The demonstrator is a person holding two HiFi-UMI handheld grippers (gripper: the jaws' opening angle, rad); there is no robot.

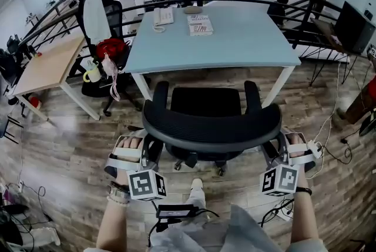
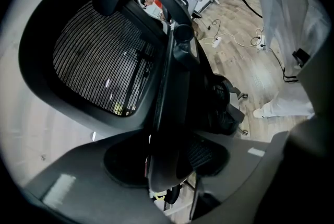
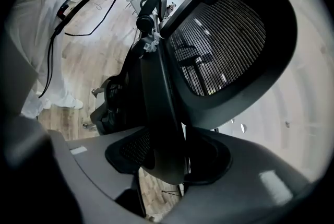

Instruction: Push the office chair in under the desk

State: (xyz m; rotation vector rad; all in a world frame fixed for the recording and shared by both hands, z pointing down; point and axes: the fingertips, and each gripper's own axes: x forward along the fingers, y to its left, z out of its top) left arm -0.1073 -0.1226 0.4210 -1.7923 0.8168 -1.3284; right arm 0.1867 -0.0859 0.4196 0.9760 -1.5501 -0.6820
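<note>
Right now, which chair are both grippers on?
The mesh-back chair facing the blue desk: left gripper and right gripper each clamp one side of it. The chair at the left holds a red bag, untouched.

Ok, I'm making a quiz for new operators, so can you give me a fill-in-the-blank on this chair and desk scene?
1. The left gripper and the right gripper are each shut on the office chair's ____.
2. The panel of that part is black ____.
3. The desk in front of the chair has a light ____ top.
Missing words: backrest; mesh; blue.
</note>
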